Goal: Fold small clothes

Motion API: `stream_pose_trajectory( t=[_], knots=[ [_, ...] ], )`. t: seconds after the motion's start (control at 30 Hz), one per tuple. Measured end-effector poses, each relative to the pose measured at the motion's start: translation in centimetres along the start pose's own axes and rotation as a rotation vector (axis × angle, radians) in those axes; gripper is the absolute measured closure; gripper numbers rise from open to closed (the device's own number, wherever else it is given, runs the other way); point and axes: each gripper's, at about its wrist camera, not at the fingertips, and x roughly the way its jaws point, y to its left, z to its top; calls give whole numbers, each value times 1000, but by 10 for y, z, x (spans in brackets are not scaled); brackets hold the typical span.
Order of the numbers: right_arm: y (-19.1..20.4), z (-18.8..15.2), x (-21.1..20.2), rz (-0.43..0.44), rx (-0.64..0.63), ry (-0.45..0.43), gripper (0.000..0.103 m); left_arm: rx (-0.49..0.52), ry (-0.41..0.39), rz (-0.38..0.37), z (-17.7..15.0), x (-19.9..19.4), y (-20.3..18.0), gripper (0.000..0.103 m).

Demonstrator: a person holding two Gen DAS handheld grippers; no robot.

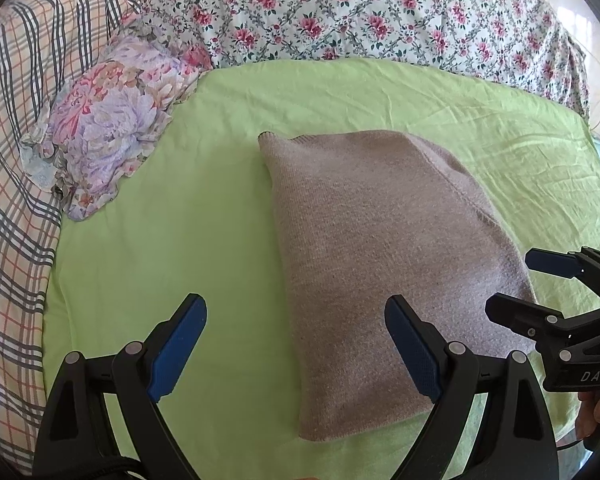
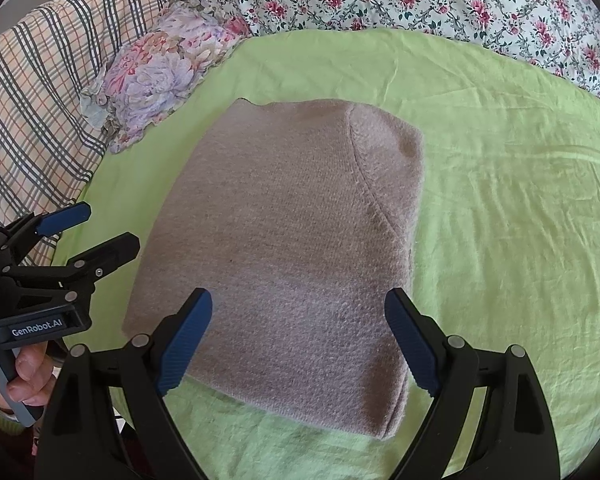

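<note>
While no box, basket or other container is to be seen, a bare green sheet (image 2: pixel 500 184) is spread over the bed, and on it the folded knit garment (image 2: pixel 284 248) is laid. It is a pale grey-beige piece, folded into a thick, roughly rectangular packet, longer than wide, with a curved seam running down its right part in the right wrist view. A slightly darker patch is seen near its far right corner. Its edges are fairly even, and one pointed corner sticks out at the far left.

The left gripper (image 1: pixel 296 348) is held above the near left part of the garment with its jaws wide apart; nothing is gripped. The right gripper (image 2: pixel 300 344) is held over the near edge of the garment, jaws likewise spread wide and empty. A hand (image 2: pixel 28 376) is seen on the left gripper's handle.

Beyond the sheet, a flowered quilt (image 1: pixel 360 12), a checked blanket (image 1: pixel 24 100) and a small floral pillow (image 1: pixel 112 120) are bunched.
</note>
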Motion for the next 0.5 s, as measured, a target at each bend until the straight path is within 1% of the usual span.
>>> stream_pose_trajectory(
  t=[0.5],
  knots=[
    [0,2,-2,3,-5,-2,15,4,-2,-2,1,-1,-2,12]
  ],
)
